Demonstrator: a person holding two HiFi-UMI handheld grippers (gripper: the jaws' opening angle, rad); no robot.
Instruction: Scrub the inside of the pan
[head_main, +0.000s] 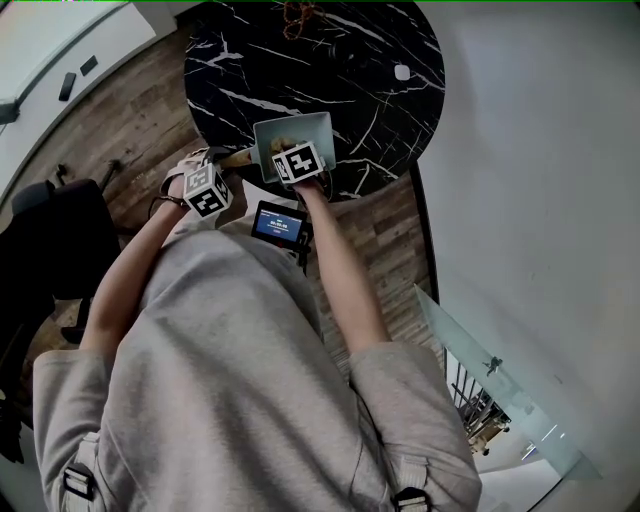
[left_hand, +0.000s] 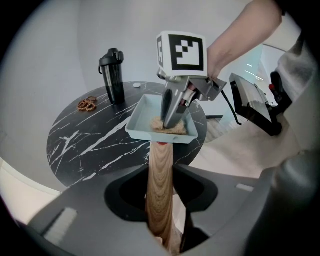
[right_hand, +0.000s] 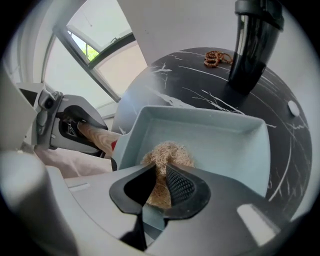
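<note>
Holding tan scrubber (right_hand: 170, 151) inside pale-blue pan (right_hand: 227, 145): right tool (right_hand: 159, 175); left tool (left_hand: 161, 174) clamps wooden handle (left_hand: 160, 197).

I work at a round black marble table with white veins (head_main: 330, 60), set on a floor of brown wooden planks (head_main: 130, 130). A plain white wall (head_main: 540, 150) runs along my right. A black chair (head_main: 55, 240) sits to my left (mostly in shadow). Daylight comes through a large grey-framed window (right_hand: 95, 45), and a clear glass panel (head_main: 500, 385) stands lower on my right.
</note>
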